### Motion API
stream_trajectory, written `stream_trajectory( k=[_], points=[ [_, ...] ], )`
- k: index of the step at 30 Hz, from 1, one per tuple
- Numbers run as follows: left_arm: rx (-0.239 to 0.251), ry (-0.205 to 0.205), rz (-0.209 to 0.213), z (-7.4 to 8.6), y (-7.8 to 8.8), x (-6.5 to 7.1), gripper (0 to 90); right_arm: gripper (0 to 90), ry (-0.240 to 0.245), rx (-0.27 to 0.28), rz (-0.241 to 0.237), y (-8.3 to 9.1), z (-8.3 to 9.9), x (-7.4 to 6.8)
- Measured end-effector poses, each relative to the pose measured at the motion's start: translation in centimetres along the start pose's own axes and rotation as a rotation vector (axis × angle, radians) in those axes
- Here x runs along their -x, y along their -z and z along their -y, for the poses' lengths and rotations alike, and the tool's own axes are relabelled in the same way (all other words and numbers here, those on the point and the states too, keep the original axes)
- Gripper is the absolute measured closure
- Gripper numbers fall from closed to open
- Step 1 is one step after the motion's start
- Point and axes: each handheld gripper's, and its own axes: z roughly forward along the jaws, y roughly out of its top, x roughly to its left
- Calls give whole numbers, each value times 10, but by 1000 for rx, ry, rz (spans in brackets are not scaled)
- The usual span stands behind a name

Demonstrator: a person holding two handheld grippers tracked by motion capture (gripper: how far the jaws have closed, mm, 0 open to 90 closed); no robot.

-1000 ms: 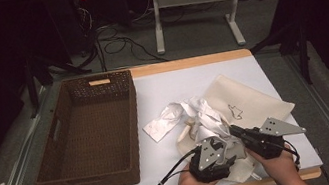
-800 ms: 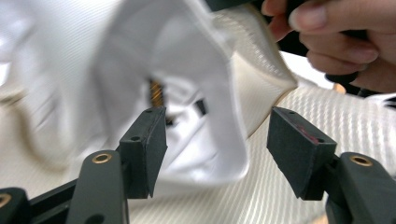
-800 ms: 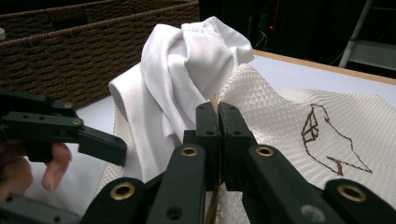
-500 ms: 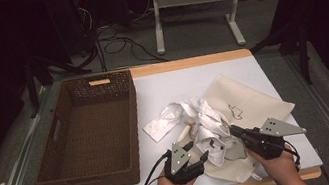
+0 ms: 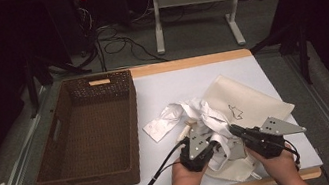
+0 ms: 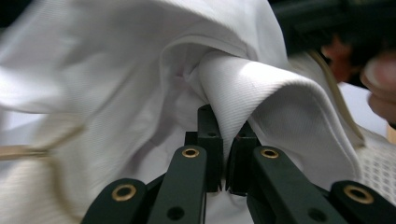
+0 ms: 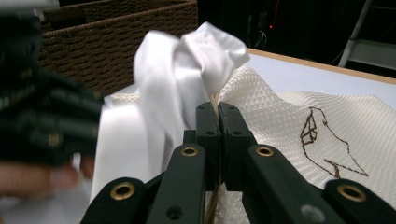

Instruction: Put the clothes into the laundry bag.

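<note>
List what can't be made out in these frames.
- Bag mouth, high view: covered by the shirt and both tools.
- Pinch of the right tool, right gripper view: bag edge or shirt too, hidden behind the pads.
- Left tool, right gripper view: blurred.
- Basket: cut off by the edge.

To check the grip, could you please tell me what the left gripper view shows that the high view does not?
Left gripper view: the ribbed weave of the white shirt fold pinched between the left tool's jaws, which have just been closing. High view: the wicker basket, the table and the cream bag's bird drawing. Both: the shirt and the left tool.
</note>
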Motion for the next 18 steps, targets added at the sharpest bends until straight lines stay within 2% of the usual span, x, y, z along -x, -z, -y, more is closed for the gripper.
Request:
stream_trajectory(
  k=[4, 8, 10, 14, 18],
  points=[
    [-15, 7, 20, 3, -15, 12, 865, 893, -4, 12, -1, 2, -3, 0],
    [-20, 28, 16, 0, -27, 14, 860, 893, -10, 15, -1, 2, -2, 2],
    [-37, 7, 5, -1, -32, 15, 858, 893, -22, 19, -6, 3, -3, 3],
    [-57, 2, -13, 0, -40, 15, 847, 894, -14, 38, -29, 7, -6, -2],
    [-36, 51, -30, -1, -43, 10, 840, 893, 3, 55, -41, 10, -10, -8]
  ],
)
